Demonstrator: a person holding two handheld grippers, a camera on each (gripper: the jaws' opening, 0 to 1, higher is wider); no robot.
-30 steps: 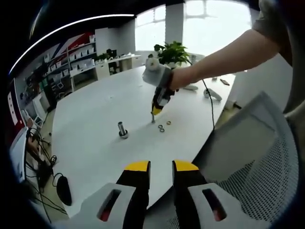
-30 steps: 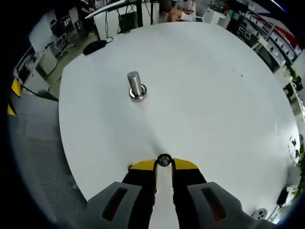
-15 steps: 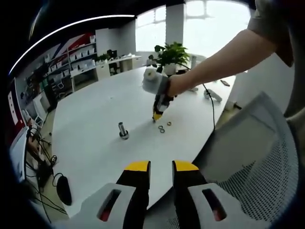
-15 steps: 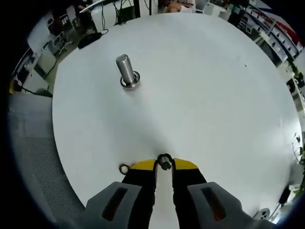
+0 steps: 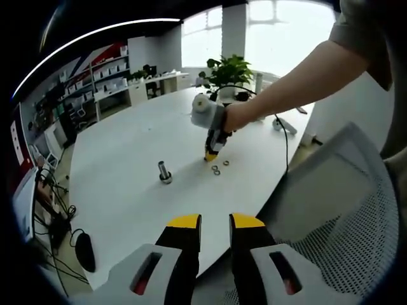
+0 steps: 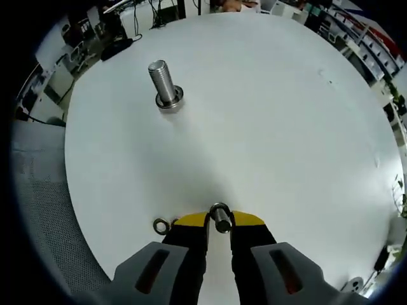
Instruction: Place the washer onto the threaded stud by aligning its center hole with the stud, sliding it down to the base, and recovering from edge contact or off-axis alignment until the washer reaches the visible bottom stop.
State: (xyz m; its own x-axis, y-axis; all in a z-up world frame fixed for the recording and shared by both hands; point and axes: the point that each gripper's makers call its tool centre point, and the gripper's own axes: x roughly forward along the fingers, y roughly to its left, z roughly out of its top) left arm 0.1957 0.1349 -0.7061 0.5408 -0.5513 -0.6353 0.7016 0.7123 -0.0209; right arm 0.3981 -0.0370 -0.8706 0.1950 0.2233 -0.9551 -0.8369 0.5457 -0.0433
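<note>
A threaded steel stud (image 6: pixel 164 85) stands upright on its round base on the white table (image 6: pixel 267 127); it also stands left of centre in the left gripper view, stud (image 5: pixel 165 172). My right gripper (image 6: pixel 219 220) is shut on a metal washer (image 6: pixel 220 218), held on edge between the yellow-tipped jaws, well short of the stud. In the left gripper view the right gripper (image 5: pixel 211 155) hangs tip-down above two loose washers (image 5: pixel 220 167). My left gripper (image 5: pixel 215 222) hovers off the table's near edge, its jaws close together with nothing between them.
A loose washer (image 6: pixel 161 225) lies on the table just left of my right jaws. A mesh chair (image 5: pixel 343 210) stands at the right of the left gripper view. A potted plant (image 5: pixel 227 68) and cables sit at the table's far side; shelves line the room's left.
My right gripper has lifted with the washer in it and drawn a little toward the stud; a loose washer has come into sight beside its jaws. The left gripper has stayed put.
</note>
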